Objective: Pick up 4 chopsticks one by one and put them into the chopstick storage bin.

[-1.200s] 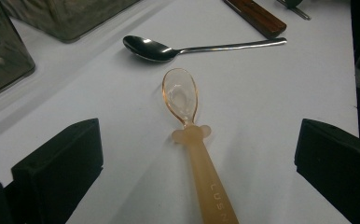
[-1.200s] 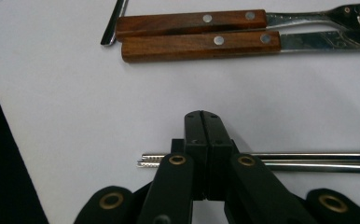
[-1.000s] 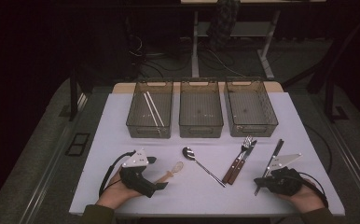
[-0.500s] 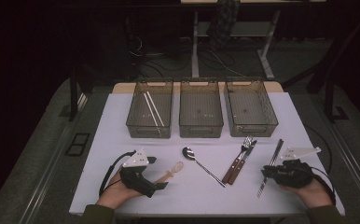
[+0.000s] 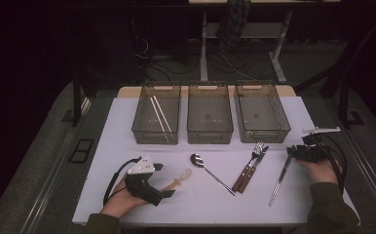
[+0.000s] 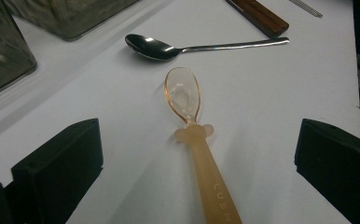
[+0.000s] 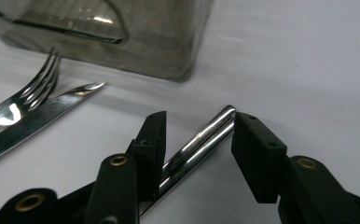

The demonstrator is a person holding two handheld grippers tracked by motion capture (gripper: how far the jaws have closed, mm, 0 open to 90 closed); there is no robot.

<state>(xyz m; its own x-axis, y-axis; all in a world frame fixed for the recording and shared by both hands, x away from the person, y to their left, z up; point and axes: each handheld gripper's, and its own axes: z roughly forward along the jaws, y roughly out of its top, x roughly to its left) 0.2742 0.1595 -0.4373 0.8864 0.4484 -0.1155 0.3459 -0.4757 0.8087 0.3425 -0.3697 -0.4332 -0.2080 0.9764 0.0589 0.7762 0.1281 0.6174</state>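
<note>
**Steel chopsticks between parted right jaws; plastic spoon framed by left jaws**

A pair of round, polished steel chopsticks (image 7: 201, 140) is seen lying on the matte white worktop (image 5: 322, 122), near its right edge, just right of the wood-handled fork (image 5: 247, 165) and knife (image 5: 254, 165). The right gripper (image 7: 199, 140) is set astride their upper ends; its blocky black jaws have just been opening and are parted, with the rods between them. One pad is seen close against a rod, the other apart, so the rods are released.

The left gripper (image 6: 194, 154) is rested at the front left, jaws spread wide and nothing grasped. Between them a translucent peach plastic spoon (image 6: 192, 121) is laid flat, oval bowl pointing away. Beyond it a glossy metal spoon (image 6: 169, 46) is placed. Three smoky transparent rectangular bins (image 5: 210, 114) are lined along the back.
</note>
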